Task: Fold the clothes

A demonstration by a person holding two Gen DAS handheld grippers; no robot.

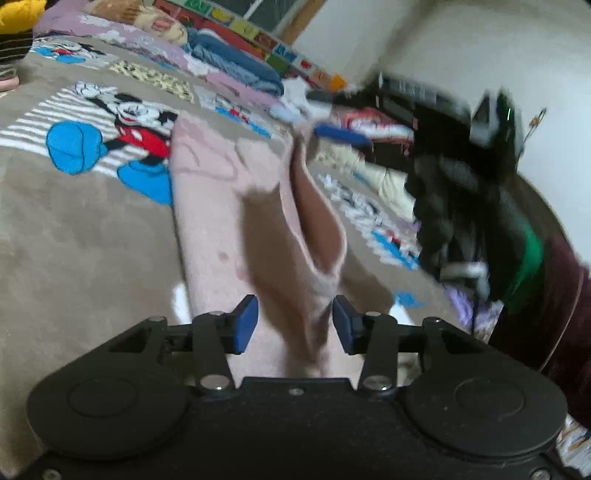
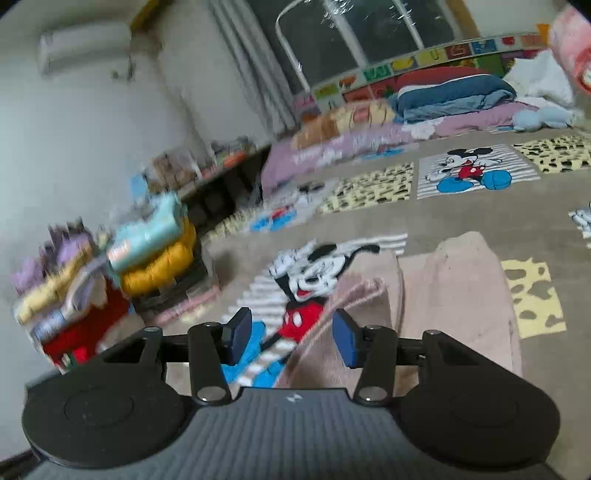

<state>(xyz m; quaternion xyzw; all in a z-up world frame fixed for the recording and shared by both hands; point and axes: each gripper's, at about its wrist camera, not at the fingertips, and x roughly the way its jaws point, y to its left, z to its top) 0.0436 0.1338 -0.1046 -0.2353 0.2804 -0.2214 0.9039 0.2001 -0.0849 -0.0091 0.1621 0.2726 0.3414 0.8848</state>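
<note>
Left wrist: no legible writing.

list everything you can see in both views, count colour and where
pink garment: one, pale pink, lying part folded on the blanket, a raised fold between both hand-held grippers
cartoon blanket: one, tan with mouse prints and yellow patches, covering the surface
folded bedding: a stack, blue and grey, far edge by the window
folded clothes pile: one pile, yellow, mint, lilac and red, at the left of the right wrist view
air conditioner: one, white, high on the wall
window: one, dark, behind the bedding
person's sleeve: one, maroon, right edge of the left wrist view
left hand-held gripper: black with blue pads, jaws apart, cloth between them
right hand-held gripper: black with blue pads, jaws apart over the garment's edge
</note>
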